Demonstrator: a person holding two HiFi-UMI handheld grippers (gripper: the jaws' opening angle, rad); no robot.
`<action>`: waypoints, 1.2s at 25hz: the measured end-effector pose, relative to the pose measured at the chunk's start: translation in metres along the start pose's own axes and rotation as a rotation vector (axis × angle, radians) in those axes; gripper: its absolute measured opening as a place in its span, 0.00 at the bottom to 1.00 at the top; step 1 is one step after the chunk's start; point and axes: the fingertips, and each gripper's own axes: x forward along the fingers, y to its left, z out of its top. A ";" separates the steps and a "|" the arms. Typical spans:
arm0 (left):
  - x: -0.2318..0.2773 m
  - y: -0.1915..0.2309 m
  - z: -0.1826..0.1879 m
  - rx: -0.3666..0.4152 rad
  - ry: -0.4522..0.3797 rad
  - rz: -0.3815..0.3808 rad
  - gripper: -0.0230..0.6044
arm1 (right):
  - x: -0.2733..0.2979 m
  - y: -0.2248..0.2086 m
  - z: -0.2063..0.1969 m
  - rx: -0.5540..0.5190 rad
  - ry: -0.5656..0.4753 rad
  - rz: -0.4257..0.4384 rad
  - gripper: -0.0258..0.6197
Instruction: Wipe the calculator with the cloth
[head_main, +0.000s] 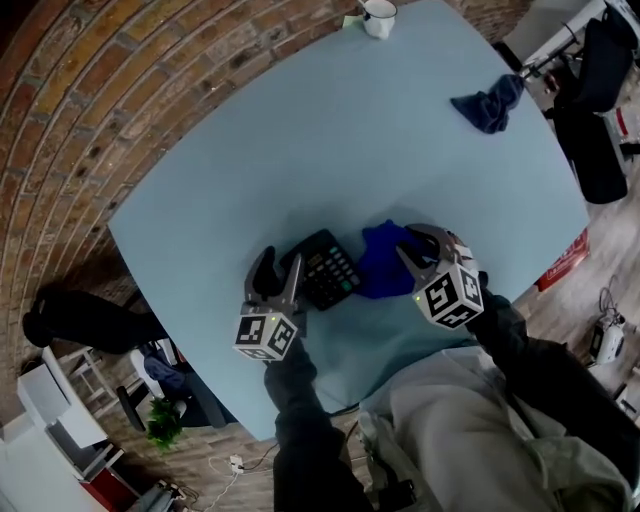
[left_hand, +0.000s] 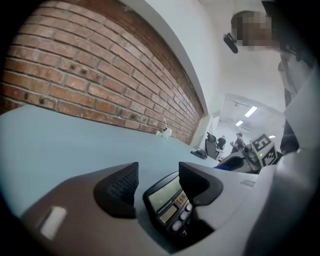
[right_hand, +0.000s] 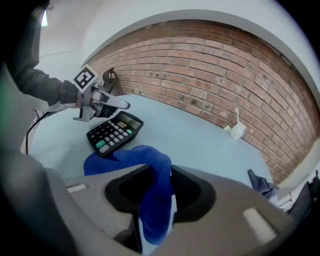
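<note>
- At the near edge of the table (head_main: 330, 130): the calculator (head_main: 325, 268) lies flat, keys up, between your two grippers.
- Left gripper (head_main: 280, 272): jaws spread wide, with the display end of the calculator between them but not clamped. You hold nothing with it.
- Right gripper (head_main: 425, 250): pinching a bunched fold of the blue cloth (head_main: 385, 258). The rest of it trails onto the table, touching the calculator's right side. The pinch looks light — only a narrow fold sits between the pads.
- Also on the table, well apart from the work: a darker cloth (head_main: 490, 105) at the far right edge and a white mug (head_main: 378, 17) at the far edge.
- Risk, unclamped calculator: if you wipe now, the cloth's drag will likely push it across the smooth tabletop, toward the near edge.
- Risk, thin pinch: a firm stroke could pull the fold out of the right jaws and leave the cloth lying on the keys.
- Risk, hard contact: press too low and the jaw tips, not the cloth, meet the keys — check that fabric covers them first.
</note>
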 end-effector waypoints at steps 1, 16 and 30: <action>-0.013 0.004 0.006 -0.013 -0.033 0.038 0.43 | -0.005 -0.011 -0.004 0.019 -0.013 -0.020 0.25; -0.195 -0.079 -0.039 -0.255 -0.372 0.386 0.04 | -0.107 0.004 0.027 -0.096 -0.419 -0.210 0.20; -0.200 -0.140 -0.046 -0.367 -0.455 0.246 0.04 | -0.124 0.136 0.033 0.205 -0.471 0.373 0.04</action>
